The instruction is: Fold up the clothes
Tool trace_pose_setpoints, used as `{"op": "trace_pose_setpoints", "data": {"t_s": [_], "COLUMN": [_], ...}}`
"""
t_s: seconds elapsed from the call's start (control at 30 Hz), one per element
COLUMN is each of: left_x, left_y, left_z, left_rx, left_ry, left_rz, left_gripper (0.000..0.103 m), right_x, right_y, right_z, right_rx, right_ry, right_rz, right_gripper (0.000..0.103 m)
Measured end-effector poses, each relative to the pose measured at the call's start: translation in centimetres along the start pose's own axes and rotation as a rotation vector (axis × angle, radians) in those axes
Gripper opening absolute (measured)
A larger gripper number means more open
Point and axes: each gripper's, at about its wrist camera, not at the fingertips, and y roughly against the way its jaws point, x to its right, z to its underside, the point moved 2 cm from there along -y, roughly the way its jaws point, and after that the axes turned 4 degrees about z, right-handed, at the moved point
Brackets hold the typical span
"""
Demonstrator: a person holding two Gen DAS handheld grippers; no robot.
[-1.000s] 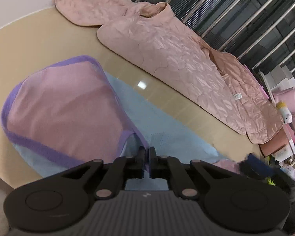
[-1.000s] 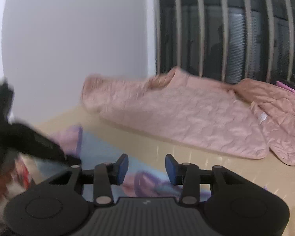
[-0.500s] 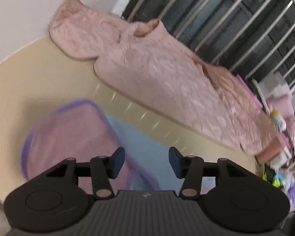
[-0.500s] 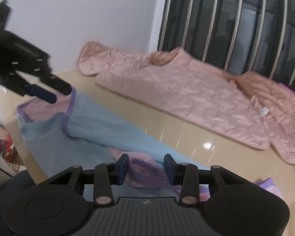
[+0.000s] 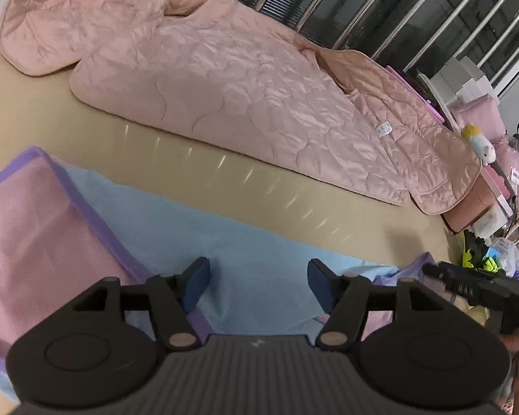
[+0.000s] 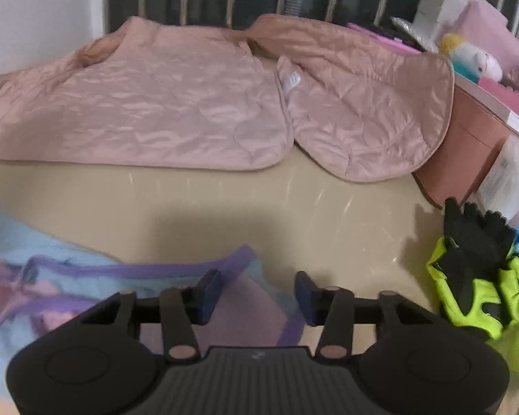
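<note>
Cloth lies under both of my grippers on the beige table [image 5: 34,103]. My left gripper [image 5: 257,285] has its fingers spread wide with nothing between them, hovering over the light blue garment [image 5: 197,228] that stretches along the near edge of the table. A pink panel [image 5: 34,242] with a purple border [image 5: 93,214] is folded over the blue fabric at the near left corner; my left fingertip [image 5: 197,280] sits just above that purple border.

My right gripper [image 6: 257,292] is also wide open and holds nothing. It hangs over the other end of the same garment, where a purple-trimmed corner [image 6: 249,301] lies flat near the near edge. Whether either fingertip touches the cloth, I cannot tell. In the left wrist view the right gripper's dark finger [image 5: 474,285] shows at the right side, just beside the garment's purple end.

A quilted pink jacket [image 5: 259,79] is spread along the far edge of the table, well apart from the blue garment, with bare tabletop between them. A small white label [image 5: 384,128] shows on it. Black and neon-green gloves [image 6: 477,269] lie at the right edge of the table. Beyond that edge stand a pink box [image 6: 467,148] and a small plush toy [image 6: 470,58].
</note>
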Motion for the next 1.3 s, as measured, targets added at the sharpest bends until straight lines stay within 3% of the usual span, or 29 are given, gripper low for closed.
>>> {"op": "trace_pose_setpoints", "data": {"t_s": [0.03,0.1,0.23,0.4,0.53,0.73,0.8,0.87,0.9,0.93,1.07,1.2,1.3], "left_x": [-0.1,-0.3,0.1,0.4,0.1,0.3,0.8,2.6,3.7,4.9,7.8,8.1,8.0], "left_y": [0.1,0.3,0.5,0.7,1.0,1.3,1.7,2.4,2.5,2.4,1.0,-1.6,-2.8], "left_z": [0.1,0.1,0.0,0.5,0.6,0.6,0.6,0.8,1.0,1.3,2.3,2.8,3.6], "left_rx": [0.002,0.003,-0.003,0.006,0.011,0.022,0.026,0.058,0.064,0.066,0.073,-0.014,-0.066], "left_ry": [0.011,0.038,0.04,0.04,0.037,0.037,0.04,-0.043,-0.101,-0.17,-0.354,-0.419,-0.471], "left_rz": [0.003,0.006,-0.024,-0.024,-0.032,-0.053,-0.05,-0.012,0.002,0.018,-0.016,-0.071,-0.098], "left_gripper": [0.064,0.064,0.065,0.069,0.069,0.07,0.07,0.071,0.073,0.074,0.072,0.051,0.049], "right_x": [-0.2,-0.7,-0.6,-1.7,-1.9,-0.6,-0.4,0.0,0.2,0.4,0.4,-1.3,-2.6], "right_y": [-0.1,0.6,7.6,10.9,9.3,8.7,8.6,9.0,9.6,10.5,12.4,12.1,11.2], "right_z": [-0.2,-0.5,2.0,10.4,14.8,16.1,16.2,15.8,15.6,15.4,14.1,12.5,11.2], "right_rx": [0.016,0.096,0.449,0.563,0.49,0.466,0.442,0.43,0.443,0.471,0.52,0.506,0.465], "right_ry": [0.003,0.019,0.113,0.36,0.483,0.41,0.408,0.398,0.38,0.352,0.264,0.235,0.193], "right_rz": [0.01,0.043,0.005,-0.002,0.054,0.125,0.143,0.146,0.137,0.118,0.055,-0.021,-0.117], "right_gripper": [0.0,0.0,0.001,0.001,0.001,0.002,0.007,0.023,0.034,0.037,0.036,0.036,0.036]}}
